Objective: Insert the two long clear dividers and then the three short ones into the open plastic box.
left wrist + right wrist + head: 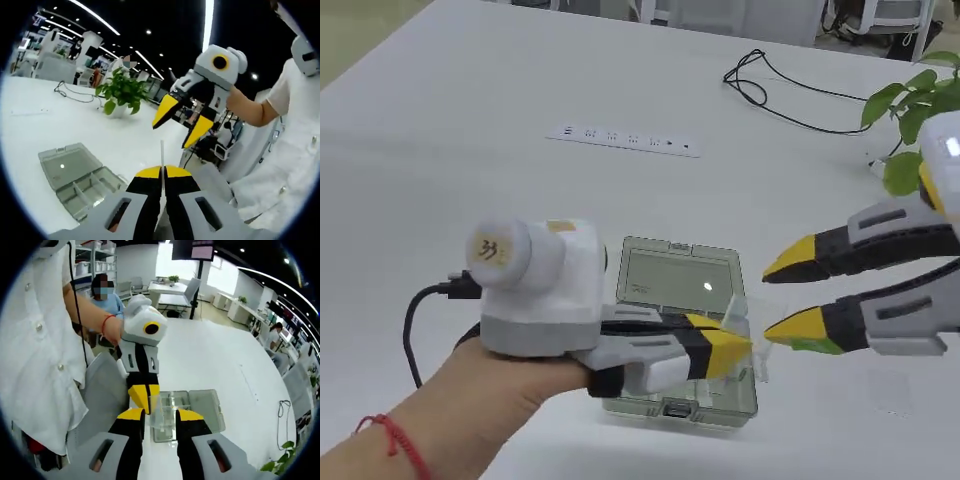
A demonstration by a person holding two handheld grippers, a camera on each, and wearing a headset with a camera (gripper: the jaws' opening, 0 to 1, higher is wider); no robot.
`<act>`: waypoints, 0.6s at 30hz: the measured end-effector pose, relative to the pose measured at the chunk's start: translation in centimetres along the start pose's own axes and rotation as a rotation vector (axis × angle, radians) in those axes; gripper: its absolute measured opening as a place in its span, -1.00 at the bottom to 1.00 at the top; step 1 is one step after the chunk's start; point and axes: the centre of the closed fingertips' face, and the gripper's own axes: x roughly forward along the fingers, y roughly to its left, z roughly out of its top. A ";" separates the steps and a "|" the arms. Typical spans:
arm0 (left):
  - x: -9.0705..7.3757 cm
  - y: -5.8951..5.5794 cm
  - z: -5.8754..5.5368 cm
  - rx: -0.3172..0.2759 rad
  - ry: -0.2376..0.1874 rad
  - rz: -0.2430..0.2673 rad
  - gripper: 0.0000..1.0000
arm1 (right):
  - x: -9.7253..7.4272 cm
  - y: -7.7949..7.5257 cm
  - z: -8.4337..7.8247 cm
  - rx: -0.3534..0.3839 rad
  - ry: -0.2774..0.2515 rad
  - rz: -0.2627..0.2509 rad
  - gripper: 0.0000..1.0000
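Your left gripper (725, 348) is clamped on a thin, light, slick divider (161, 150) by the box (680, 280), so pinch its flat faces gently; right gripper (767, 298) gapes wide.

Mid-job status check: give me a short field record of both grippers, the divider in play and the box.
left gripper: shut on a clear divider, held edge-up over the box
right gripper: open, nothing clamped, tips pointing at the divider from the side
box: open on the white table, lid lying flat
inside box: some partitions already standing, count unclear
nearby: power strip, black cable, potted plant
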 end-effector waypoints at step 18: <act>-0.4 -2.7 0.3 0.149 -0.001 -0.111 -1.00 | 0.8 3.4 -0.2 0.028 0.032 0.311 -0.83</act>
